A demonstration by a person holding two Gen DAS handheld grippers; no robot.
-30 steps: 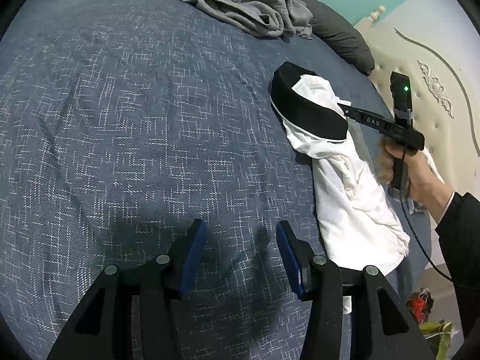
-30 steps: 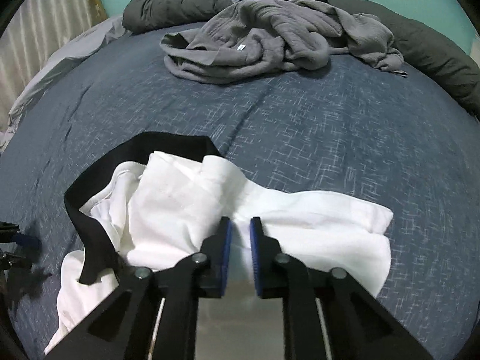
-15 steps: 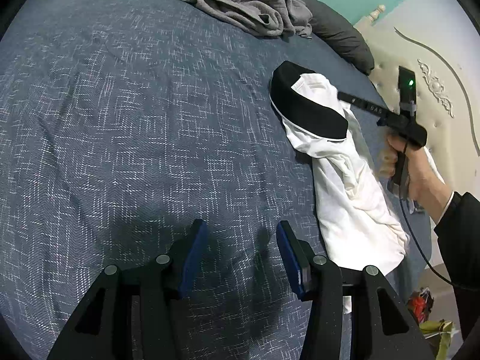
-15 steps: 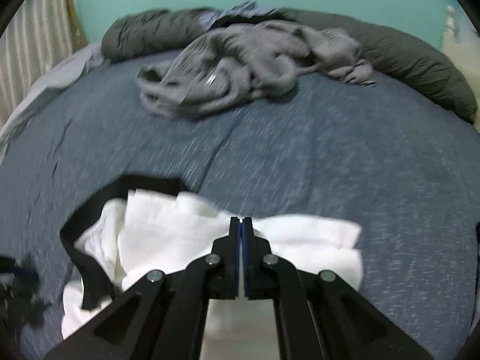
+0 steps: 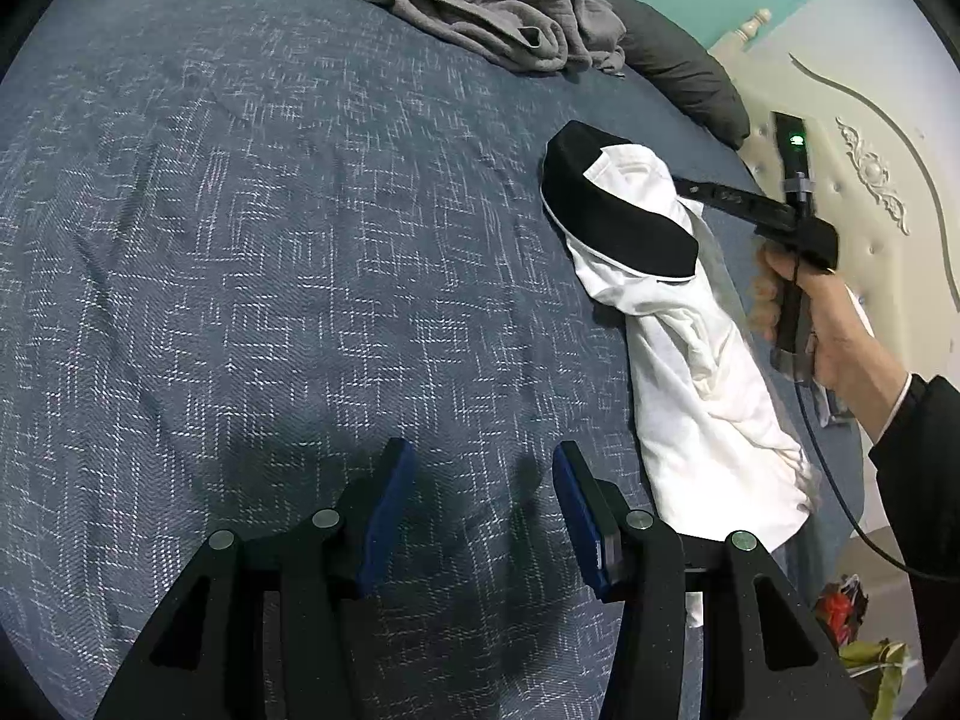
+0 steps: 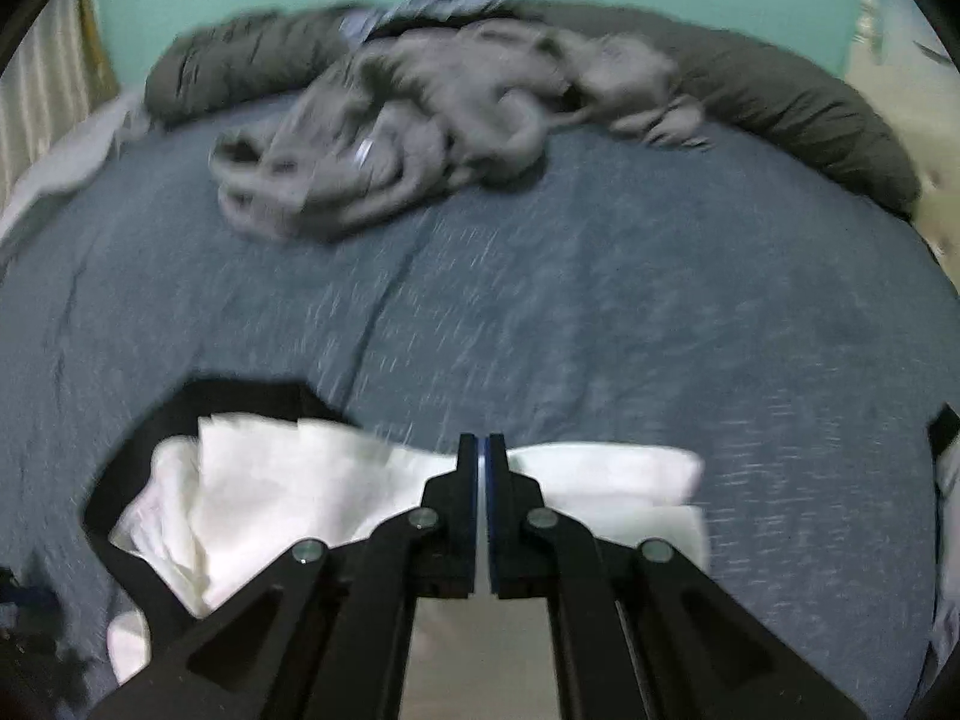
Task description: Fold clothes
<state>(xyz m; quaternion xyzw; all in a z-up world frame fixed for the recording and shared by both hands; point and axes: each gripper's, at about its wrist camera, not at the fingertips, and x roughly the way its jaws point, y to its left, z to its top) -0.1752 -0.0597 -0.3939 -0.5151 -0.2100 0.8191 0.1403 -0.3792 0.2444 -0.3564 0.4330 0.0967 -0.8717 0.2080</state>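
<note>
Beyond my blue-padded fingers [image 5: 390, 516]: a dark-blue bedspread flecked with white crosshatch [image 5: 240, 240], a white garment with black band [image 5: 678, 372], a crumpled grey garment [image 5: 498, 12].

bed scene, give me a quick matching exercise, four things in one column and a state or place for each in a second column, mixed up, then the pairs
Things:
1. left gripper
2. right gripper
3. white garment
4. grey garment

States or places:
A. crumpled in a heap at the far side of the bed
B. fingers pressed together
C. fingers wide apart above bare bedspread
D. stretched out long, with a black band at one end

Pairs: 1-C, 2-B, 3-D, 4-A
</note>
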